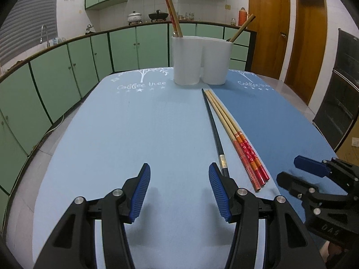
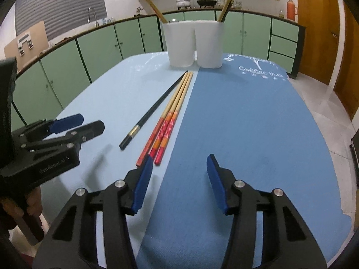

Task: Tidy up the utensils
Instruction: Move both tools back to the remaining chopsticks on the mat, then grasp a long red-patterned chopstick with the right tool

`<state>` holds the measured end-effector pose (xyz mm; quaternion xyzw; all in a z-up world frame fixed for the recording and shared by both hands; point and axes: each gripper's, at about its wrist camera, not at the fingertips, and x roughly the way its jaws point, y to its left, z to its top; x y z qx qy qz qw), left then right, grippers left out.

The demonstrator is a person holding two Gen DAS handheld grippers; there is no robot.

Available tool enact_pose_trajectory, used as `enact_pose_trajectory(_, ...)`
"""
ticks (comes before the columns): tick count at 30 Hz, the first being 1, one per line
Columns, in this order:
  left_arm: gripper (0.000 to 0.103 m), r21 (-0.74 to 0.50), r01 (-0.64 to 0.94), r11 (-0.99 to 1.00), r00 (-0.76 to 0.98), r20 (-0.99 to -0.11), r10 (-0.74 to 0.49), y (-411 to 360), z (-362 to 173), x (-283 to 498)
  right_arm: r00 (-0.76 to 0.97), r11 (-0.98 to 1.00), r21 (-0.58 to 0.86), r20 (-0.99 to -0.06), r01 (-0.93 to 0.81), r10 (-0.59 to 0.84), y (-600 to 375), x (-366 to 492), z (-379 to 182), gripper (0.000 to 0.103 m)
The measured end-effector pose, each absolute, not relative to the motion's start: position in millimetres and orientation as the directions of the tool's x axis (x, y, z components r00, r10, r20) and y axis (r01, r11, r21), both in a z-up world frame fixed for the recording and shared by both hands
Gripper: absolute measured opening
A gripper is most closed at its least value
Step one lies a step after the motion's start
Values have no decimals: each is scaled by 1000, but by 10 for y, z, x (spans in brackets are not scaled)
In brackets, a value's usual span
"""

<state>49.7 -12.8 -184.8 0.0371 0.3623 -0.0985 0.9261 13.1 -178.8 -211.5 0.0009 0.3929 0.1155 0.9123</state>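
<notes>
Both tools, left tool (image 1: 179, 190) and right tool (image 2: 179, 183), are hovering jaws apart, empty; chopsticks (image 2: 167, 121) are lying at twelve o'clock on the bench (image 2: 246, 123), awaiting pickup toward the holder (image 2: 193, 43)

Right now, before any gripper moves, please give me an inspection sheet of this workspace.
Surface: table with a light blue and a darker blue mat, side by side.
Job's things: one black chopstick and three red-ended bamboo chopsticks lie together near the mats' seam; white two-compartment holder behind them, chopsticks standing in each compartment.
Clutter: nothing seen.
Grippers: left gripper and right gripper both open, empty, low over the mats.
Cables: nothing seen on the table.
Surroundings: green cabinets, wooden doors.
</notes>
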Motion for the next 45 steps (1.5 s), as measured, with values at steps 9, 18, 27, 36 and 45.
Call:
enact_pose_trajectory(9,53,-4,202,979,717,-681,-151,-108,-1858,497,650,973,80,-731,-219,206,-1740,196,-2202,47)
enact_pose_trajectory(18,53,-3,207,978,713,-685,-153,-127,-1870,496,668,988,76,-730,-137,149,-1931,297,-2202,42)
enact_pose_trajectory(27,53,0,222,975,711,-684,-162,-189,-1879,490,665,978,91,-720,-190,196,-1834,264,-2217,33)
enact_pose_trajectory(36,53,-33,225,974,699,-691,-185,-214,-1897,502,667,981,104,-721,-163,187,-1894,342,-2218,5)
enact_pose_trajectory(45,53,-57,257,965,673,-706,-221,-379,-1952,498,684,990,108,-716,-86,137,-2142,333,-2180,5)
